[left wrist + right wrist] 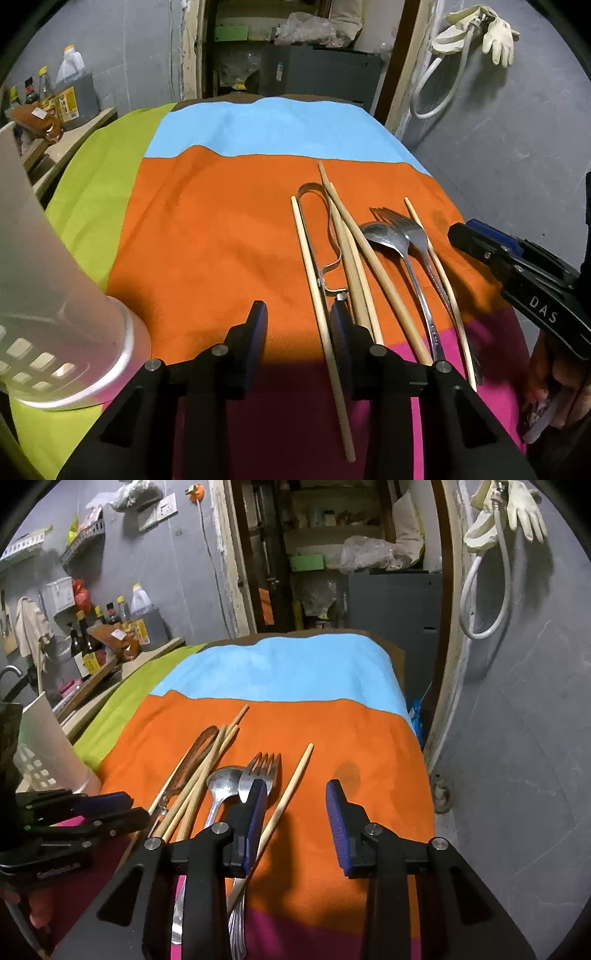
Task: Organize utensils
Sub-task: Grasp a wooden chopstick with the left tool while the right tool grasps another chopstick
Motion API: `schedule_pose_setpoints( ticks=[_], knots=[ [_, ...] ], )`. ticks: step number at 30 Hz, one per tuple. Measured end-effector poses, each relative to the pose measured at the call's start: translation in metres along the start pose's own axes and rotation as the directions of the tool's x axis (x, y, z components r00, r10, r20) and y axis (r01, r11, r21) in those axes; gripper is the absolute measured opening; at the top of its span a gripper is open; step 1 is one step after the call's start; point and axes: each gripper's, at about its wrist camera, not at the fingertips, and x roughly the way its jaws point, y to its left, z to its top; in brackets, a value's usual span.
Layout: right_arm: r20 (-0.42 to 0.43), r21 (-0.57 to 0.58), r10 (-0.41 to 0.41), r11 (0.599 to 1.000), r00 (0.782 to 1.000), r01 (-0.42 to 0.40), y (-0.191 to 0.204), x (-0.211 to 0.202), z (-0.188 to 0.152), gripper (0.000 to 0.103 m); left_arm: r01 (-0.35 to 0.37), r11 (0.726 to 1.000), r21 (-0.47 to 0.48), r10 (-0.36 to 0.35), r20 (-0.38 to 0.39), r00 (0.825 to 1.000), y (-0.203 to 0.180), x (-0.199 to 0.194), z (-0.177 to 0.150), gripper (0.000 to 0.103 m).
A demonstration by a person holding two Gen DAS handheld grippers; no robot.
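Observation:
Several utensils lie side by side on the orange part of a colourful cloth (207, 229): wooden chopsticks (317, 291), metal tongs (314, 206), a spoon (380, 234) and a fork (402, 225). My left gripper (299, 325) is open and empty, just above the near ends of the tongs and chopsticks. My right gripper (295, 812) is open and empty, over a single chopstick (291, 794) beside the fork (260, 771) and spoon (221, 779). The right gripper also shows in the left wrist view (480, 243).
A translucent white perforated holder (48, 295) stands at the table's left edge, also in the right wrist view (48, 753). Bottles (88, 642) stand on a side counter at the left. A grey wall with a hose and gloves (495, 554) is at the right.

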Motion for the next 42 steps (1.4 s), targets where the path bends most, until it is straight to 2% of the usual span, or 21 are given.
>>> schedule_pose_setpoints(
  ticks=[4,8,12,16,18,24,29,33,37,42],
  knots=[
    [-0.020,-0.004,0.004,1.000,1.000,-0.004,0.001,0.004,0.000,0.027,0.011,1.000,-0.017,-0.012,-0.017,1.000,0.003,0.002,0.004,0.027],
    [-0.025,-0.003,0.011,1.000,1.000,-0.011,0.001,0.004,0.000,0.026,0.025,0.999,-0.043,-0.026,-0.029,0.999,0.010,0.002,0.003,0.017],
    [-0.031,-0.005,0.014,1.000,0.999,-0.015,0.003,0.005,0.000,0.025,0.034,0.998,-0.051,-0.036,-0.036,0.999,0.010,0.001,0.001,0.012],
    [-0.049,-0.004,0.019,1.000,0.999,-0.019,0.003,0.008,0.000,0.024,0.008,0.999,-0.048,-0.010,-0.044,0.999,0.010,0.001,-0.001,0.005],
    [-0.067,-0.001,0.025,1.000,0.997,-0.025,0.004,0.011,-0.001,0.021,0.000,0.999,-0.046,-0.002,-0.051,0.999,0.010,0.003,0.001,0.005],
    [-0.165,0.104,0.108,0.990,0.980,-0.092,-0.005,0.029,-0.001,0.013,-0.011,1.000,-0.025,0.009,-0.084,0.996,0.008,0.013,0.014,0.005],
    [-0.201,0.213,0.168,0.969,0.965,-0.125,-0.016,0.035,0.003,0.007,0.005,1.000,-0.012,-0.007,-0.147,0.989,0.011,0.021,0.026,0.005],
    [-0.185,0.266,0.202,0.952,0.962,-0.149,-0.019,0.031,0.002,0.004,0.017,0.999,-0.043,-0.024,-0.167,0.986,0.016,0.020,0.028,0.003],
    [-0.147,0.293,0.216,0.941,0.965,-0.166,-0.020,0.019,-0.002,0.003,0.014,0.998,-0.062,-0.023,-0.149,0.989,0.015,0.010,0.021,0.003],
    [-0.041,0.292,0.223,0.935,0.974,-0.202,-0.015,-0.010,-0.002,0.003,0.016,0.998,-0.061,-0.020,-0.057,0.998,0.009,-0.019,0.004,0.002]
  ],
)
